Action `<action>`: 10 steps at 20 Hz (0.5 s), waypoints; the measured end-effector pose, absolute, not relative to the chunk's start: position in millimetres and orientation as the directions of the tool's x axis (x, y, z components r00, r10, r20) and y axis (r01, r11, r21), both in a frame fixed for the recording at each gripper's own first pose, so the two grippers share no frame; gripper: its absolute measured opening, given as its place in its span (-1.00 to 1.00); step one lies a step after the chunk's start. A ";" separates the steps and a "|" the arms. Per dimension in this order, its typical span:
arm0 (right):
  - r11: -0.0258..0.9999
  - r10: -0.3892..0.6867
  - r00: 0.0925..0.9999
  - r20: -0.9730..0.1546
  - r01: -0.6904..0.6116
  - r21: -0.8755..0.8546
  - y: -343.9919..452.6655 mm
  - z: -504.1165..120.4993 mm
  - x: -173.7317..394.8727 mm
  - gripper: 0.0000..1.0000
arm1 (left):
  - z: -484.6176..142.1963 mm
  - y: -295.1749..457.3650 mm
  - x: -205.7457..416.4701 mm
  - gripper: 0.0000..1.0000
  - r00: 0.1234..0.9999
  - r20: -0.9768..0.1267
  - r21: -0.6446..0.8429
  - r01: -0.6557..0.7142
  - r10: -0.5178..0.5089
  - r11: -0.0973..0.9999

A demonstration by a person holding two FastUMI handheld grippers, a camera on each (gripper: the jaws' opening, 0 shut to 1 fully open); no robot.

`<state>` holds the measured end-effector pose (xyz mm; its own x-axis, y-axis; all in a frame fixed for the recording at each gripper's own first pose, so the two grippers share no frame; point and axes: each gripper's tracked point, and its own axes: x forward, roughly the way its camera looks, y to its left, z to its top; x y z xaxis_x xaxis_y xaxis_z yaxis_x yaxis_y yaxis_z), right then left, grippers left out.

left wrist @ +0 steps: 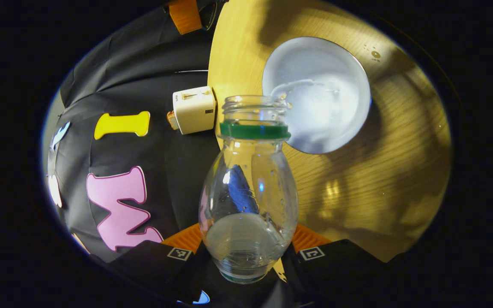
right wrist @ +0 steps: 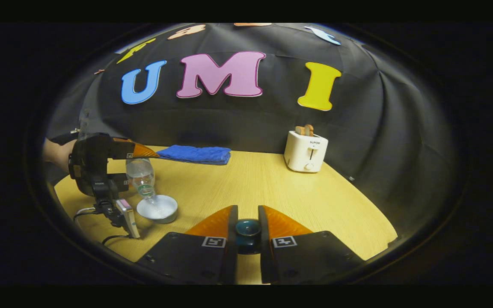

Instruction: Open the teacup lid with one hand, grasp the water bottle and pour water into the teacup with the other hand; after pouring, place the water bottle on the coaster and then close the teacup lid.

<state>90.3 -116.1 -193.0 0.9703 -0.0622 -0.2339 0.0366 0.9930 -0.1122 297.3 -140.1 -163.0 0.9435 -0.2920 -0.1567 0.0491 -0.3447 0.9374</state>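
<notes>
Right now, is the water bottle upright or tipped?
Tipped: the water bottle, clamped in the left gripper, points mouth-down over the teacup, water streaming out.

White toaster (right wrist: 305, 151) with toast and folded blue towel (right wrist: 196, 154) along the far edge of the wooden table (right wrist: 246, 188).

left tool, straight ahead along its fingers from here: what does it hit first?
Likely the teacup. The left tool is shut on the water bottle, tipped mouth-first over the cup. Going on, the bottle's mouth would probably meet the cup's rim or water before the table; depth is unclear.
</notes>
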 end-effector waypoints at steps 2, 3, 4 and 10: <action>0.993 -0.056 0.971 -0.232 0.030 -0.114 -115.0 -192.7 90.5 -0.41 | -159.2 -140.2 296.3 0.53 0.940 -0.156 0.927 0.034 -0.303 -0.373; 0.993 -0.053 0.971 -0.232 0.027 -0.114 -114.2 -192.1 89.7 -0.51 | -157.1 -140.9 297.2 0.53 0.938 -0.158 0.922 0.029 -0.308 -0.386; 0.993 -0.051 0.971 -0.232 0.025 -0.113 -113.7 -192.1 89.5 -0.41 | -156.7 -141.9 298.3 0.53 0.937 -0.157 0.918 0.022 -0.312 -0.396; 0.994 -0.037 0.972 -0.233 0.012 -0.108 -108.3 -190.9 88.4 -0.51 | -152.5 -145.1 301.3 0.53 0.929 -0.164 0.890 -0.006 -0.332 -0.457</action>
